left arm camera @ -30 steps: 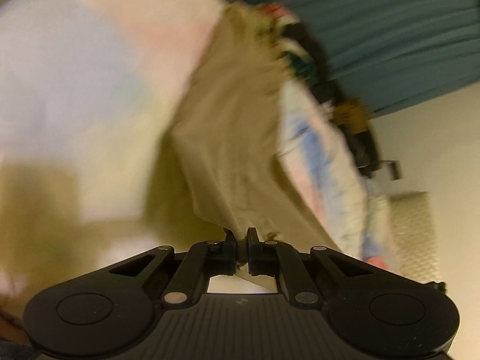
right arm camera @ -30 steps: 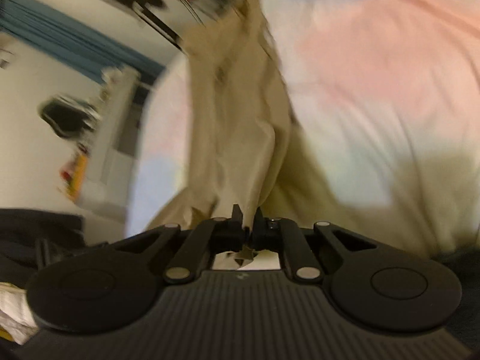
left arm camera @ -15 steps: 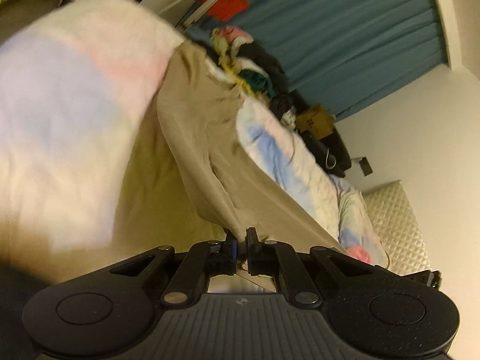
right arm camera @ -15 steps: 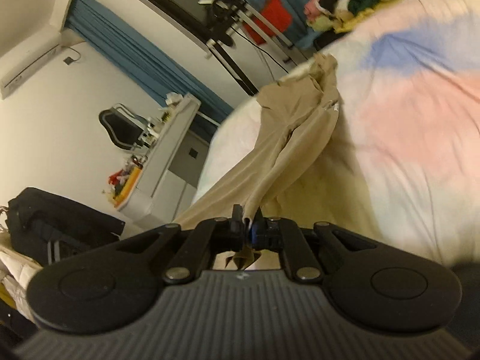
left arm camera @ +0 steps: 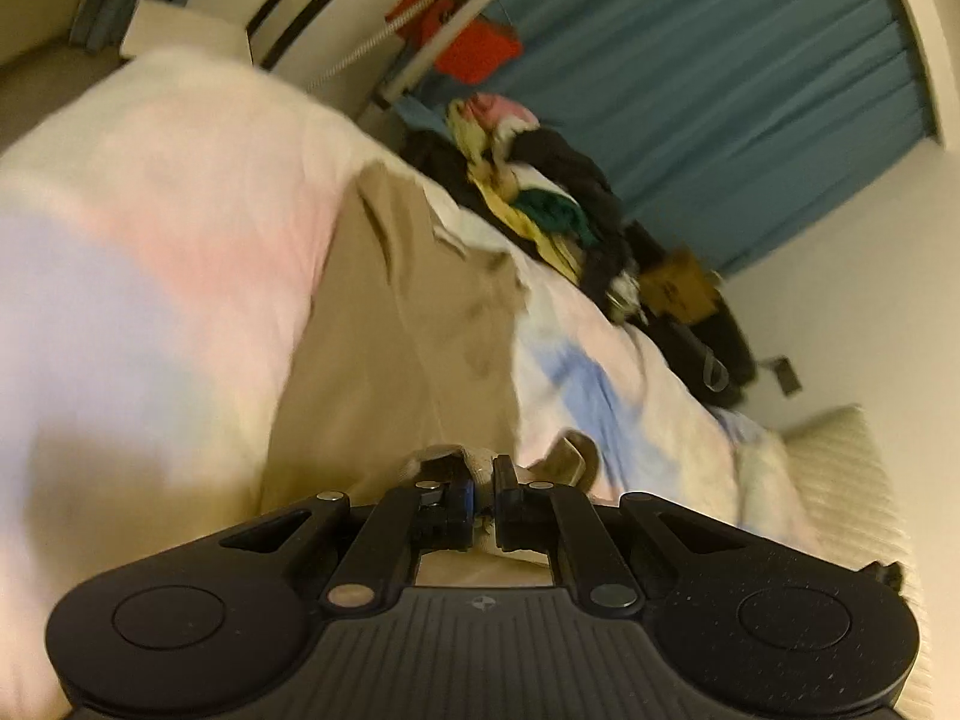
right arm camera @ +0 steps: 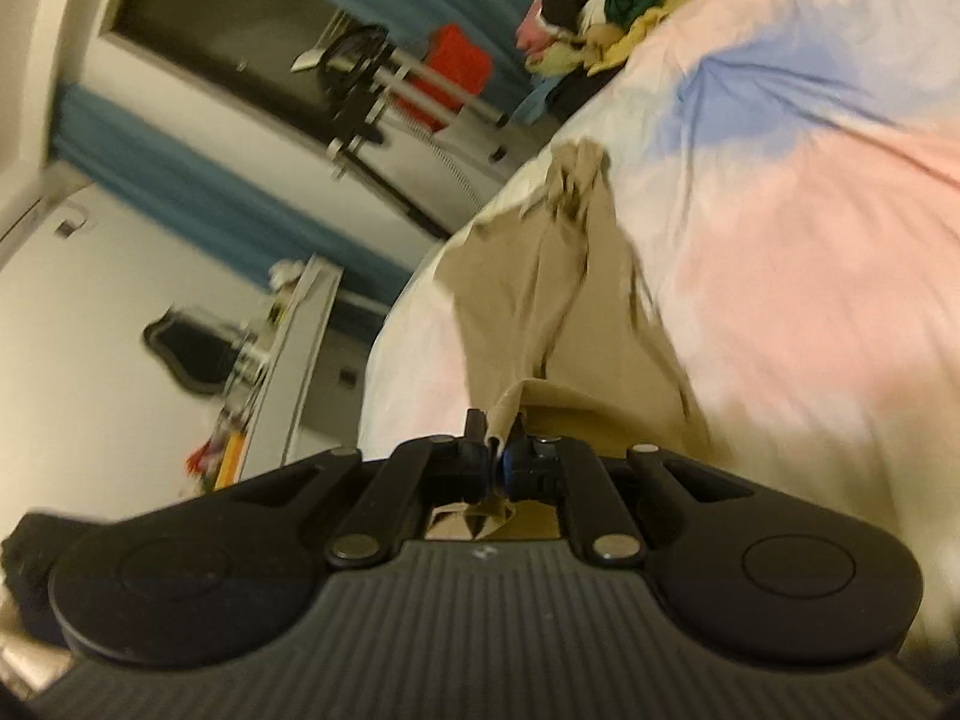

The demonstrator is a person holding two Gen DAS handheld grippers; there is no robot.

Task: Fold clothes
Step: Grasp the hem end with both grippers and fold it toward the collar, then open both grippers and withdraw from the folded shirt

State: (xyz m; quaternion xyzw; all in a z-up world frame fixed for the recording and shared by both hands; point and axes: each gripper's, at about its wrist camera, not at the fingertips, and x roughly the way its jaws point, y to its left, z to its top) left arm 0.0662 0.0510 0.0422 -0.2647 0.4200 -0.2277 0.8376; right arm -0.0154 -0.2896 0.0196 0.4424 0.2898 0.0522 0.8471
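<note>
A pair of beige trousers (left arm camera: 396, 324) lies stretched lengthwise over a pastel tie-dye bedspread (left arm camera: 150, 276). My left gripper (left arm camera: 483, 471) is shut on one near edge of the trousers, with pale fabric bunched between its fingers. In the right wrist view the same trousers (right arm camera: 564, 300) run away from me, wrinkled at the far end, across the bedspread (right arm camera: 810, 228). My right gripper (right arm camera: 495, 438) is shut on a folded beige edge that sticks up between its fingers.
A heap of mixed clothes (left arm camera: 540, 192) lies at the far end of the bed before teal curtains (left arm camera: 720, 60). A metal stand with something red (right arm camera: 444, 84) stands beyond the bed. A white desk (right arm camera: 288, 360) with clutter and a dark chair (right arm camera: 186, 348) stand to the left.
Both grippers have pulled back and risen with the trousers' edges still held. The trousers, hanging loose a second ago, now lie flatter and spread along the bed.
</note>
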